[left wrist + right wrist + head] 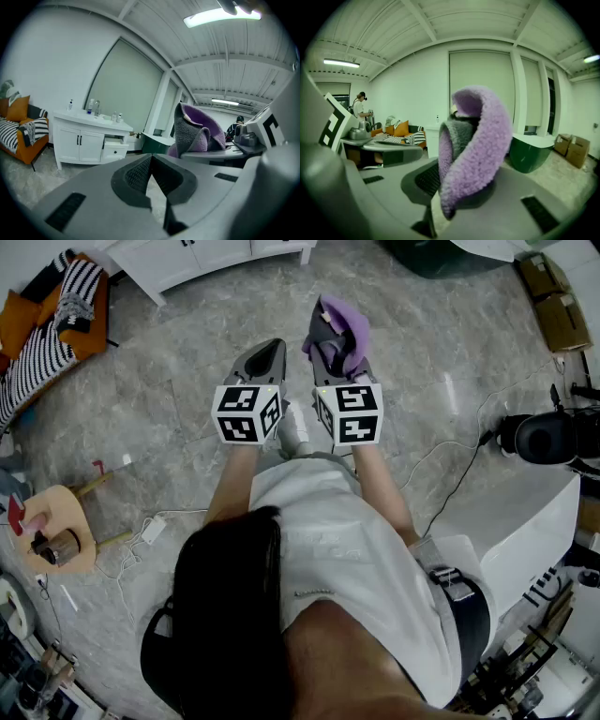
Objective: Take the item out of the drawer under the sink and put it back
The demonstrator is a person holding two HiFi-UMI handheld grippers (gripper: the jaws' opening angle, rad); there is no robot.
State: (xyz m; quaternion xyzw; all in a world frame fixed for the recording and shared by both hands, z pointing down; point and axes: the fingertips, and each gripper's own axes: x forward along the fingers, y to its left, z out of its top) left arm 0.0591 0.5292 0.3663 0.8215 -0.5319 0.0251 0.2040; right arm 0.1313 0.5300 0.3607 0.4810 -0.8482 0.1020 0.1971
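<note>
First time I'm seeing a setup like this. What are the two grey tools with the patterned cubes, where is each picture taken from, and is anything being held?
There is no robot here. A person holds a two-jaw gripper in each hand, and the patterned cubes are part of them. The head view looks down from the person's head onto a grey stone floor. The other two pictures come from a camera riding on each gripper, looking along its jaws. The left gripper is shut and empty. The right gripper is shut on a purple and grey cloth. Across the room stands a white sink cabinet with one drawer pulled open.
</note>
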